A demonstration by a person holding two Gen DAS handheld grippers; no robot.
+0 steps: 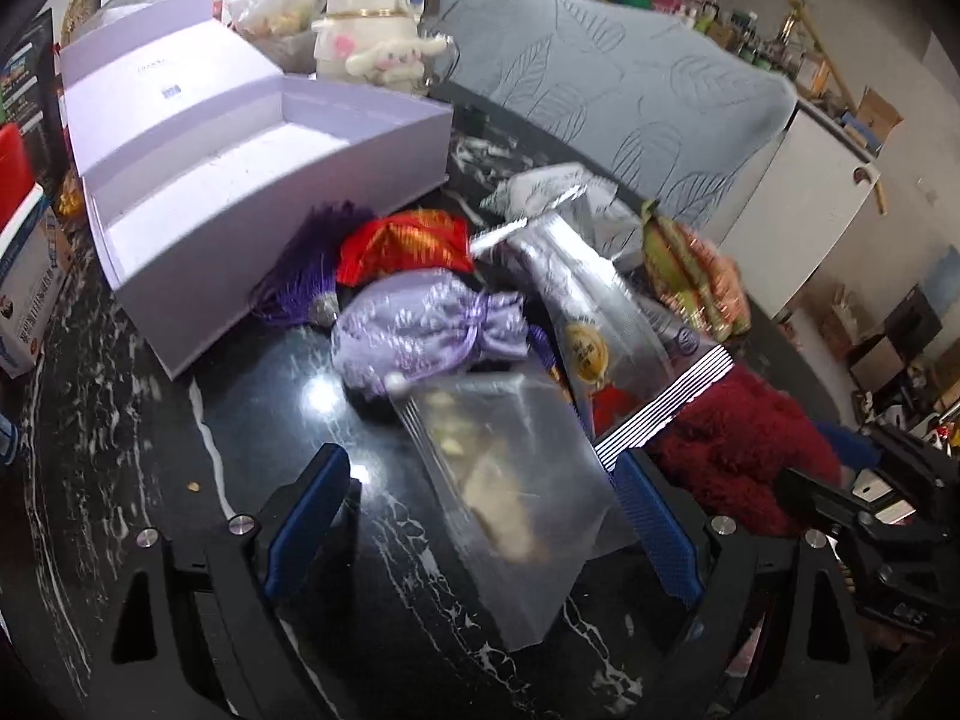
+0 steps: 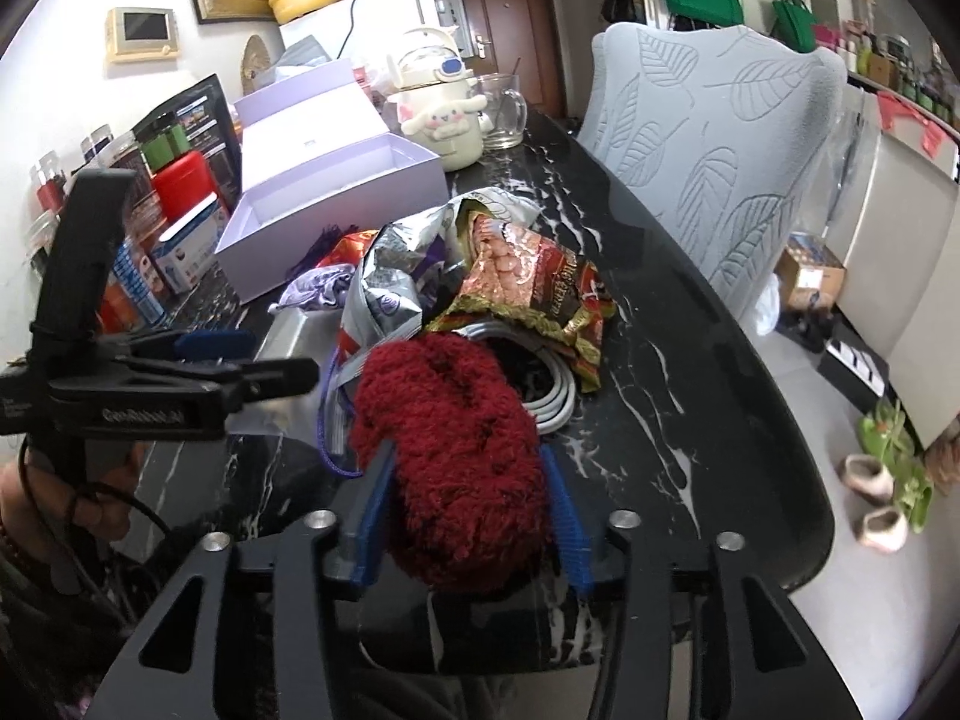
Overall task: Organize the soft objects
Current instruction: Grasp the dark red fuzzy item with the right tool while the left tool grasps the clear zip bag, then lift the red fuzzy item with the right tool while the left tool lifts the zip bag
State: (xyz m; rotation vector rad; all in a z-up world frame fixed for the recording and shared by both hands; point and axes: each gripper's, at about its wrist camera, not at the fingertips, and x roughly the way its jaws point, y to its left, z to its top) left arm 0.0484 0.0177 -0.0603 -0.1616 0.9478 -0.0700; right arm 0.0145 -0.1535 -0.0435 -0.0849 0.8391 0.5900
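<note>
Counting one open lilac box (image 1: 240,180), one lilac brocade pouch (image 1: 420,330), one red brocade pouch (image 1: 402,246), one purple tassel (image 1: 300,276). Tallying one fuzzy dark-red item (image 2: 462,468), one clear zip bag (image 1: 516,480), one red-and-gold snack packet (image 2: 534,288), two silver foil bags (image 1: 588,300) (possibly more beneath, too crumpled to tell). Adding one grey coiled cable (image 2: 552,402), one cream character kettle (image 2: 438,114), one glass mug (image 2: 504,114), two grippers.
</note>
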